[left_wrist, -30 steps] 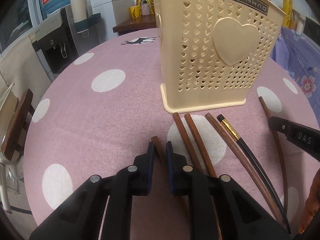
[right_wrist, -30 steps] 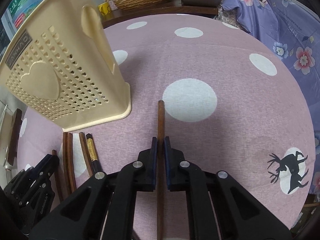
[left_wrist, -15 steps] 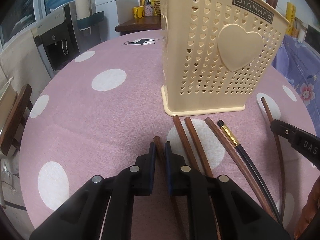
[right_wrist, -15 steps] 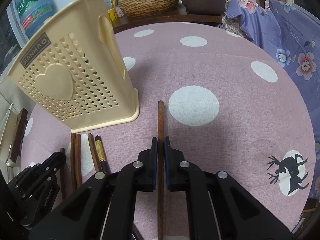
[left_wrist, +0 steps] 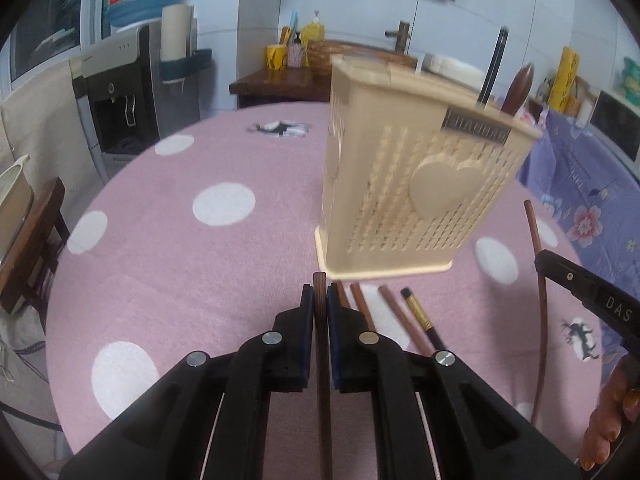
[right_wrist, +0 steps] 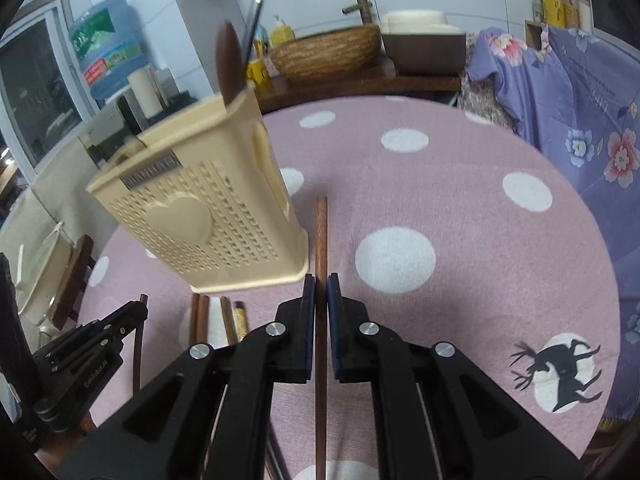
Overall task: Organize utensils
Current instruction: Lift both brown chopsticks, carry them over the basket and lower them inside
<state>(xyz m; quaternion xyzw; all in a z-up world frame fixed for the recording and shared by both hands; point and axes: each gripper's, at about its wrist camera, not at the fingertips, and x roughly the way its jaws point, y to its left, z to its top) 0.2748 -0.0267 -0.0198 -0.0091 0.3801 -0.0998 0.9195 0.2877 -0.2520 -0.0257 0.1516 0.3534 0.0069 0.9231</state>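
Round table [left_wrist: 168, 248] under pink cloth with white dots; water dispenser [left_wrist: 120, 92] and a wooden counter [left_wrist: 276, 80] behind. Cream holder [left_wrist: 408, 200] upright mid-table, 2 utensils standing in it. 4 chopsticks [left_wrist: 400, 320] flat just before its base. Both grippers angled downward above the cloth. Left gripper [left_wrist: 320, 304] nearly closed, pinching 1 brown chopstick [left_wrist: 322, 380]. Right gripper [right_wrist: 320, 296] clamped on another chopstick [right_wrist: 320, 236], its tip beside the holder.
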